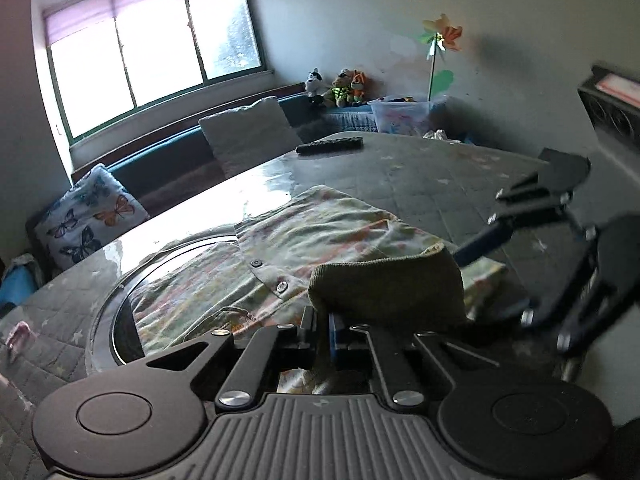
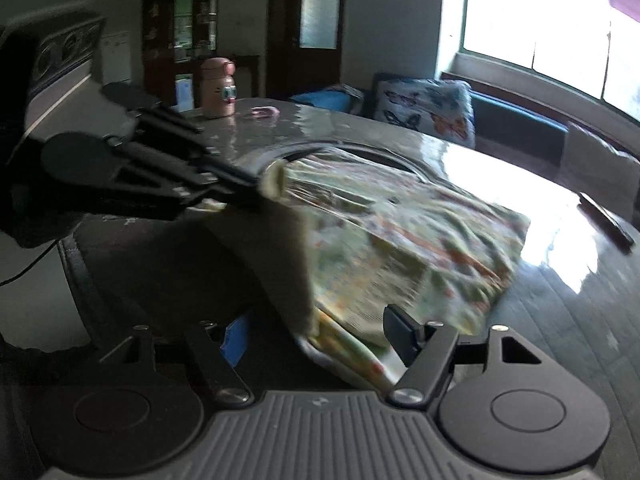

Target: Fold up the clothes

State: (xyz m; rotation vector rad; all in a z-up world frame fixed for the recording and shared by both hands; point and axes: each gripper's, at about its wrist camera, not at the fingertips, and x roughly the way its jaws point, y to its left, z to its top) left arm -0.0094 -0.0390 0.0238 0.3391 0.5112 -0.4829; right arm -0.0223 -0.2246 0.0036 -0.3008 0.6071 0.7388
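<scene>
A pale green shirt (image 1: 304,236) with an orange print and buttons lies half on the round table (image 1: 420,172), half lifted. My left gripper (image 1: 323,328) is shut on its dark green ribbed hem (image 1: 384,284), which drapes over the fingers. In the right wrist view the left gripper (image 2: 260,190) comes in from the left, pinching a pale fabric edge. My right gripper (image 2: 320,332) stands open and wide, with the shirt (image 2: 420,240) hanging between its fingers and the pads apart from it. From the left wrist view the right gripper (image 1: 492,276) sits at the shirt's right side.
A glass turntable (image 1: 120,320) is set into the table under the shirt. On the far table edge lies a black remote (image 1: 330,145). A pink bottle (image 2: 218,88) stands at the other side. Behind are a bench with a butterfly cushion (image 1: 86,216) and plush toys (image 1: 340,88).
</scene>
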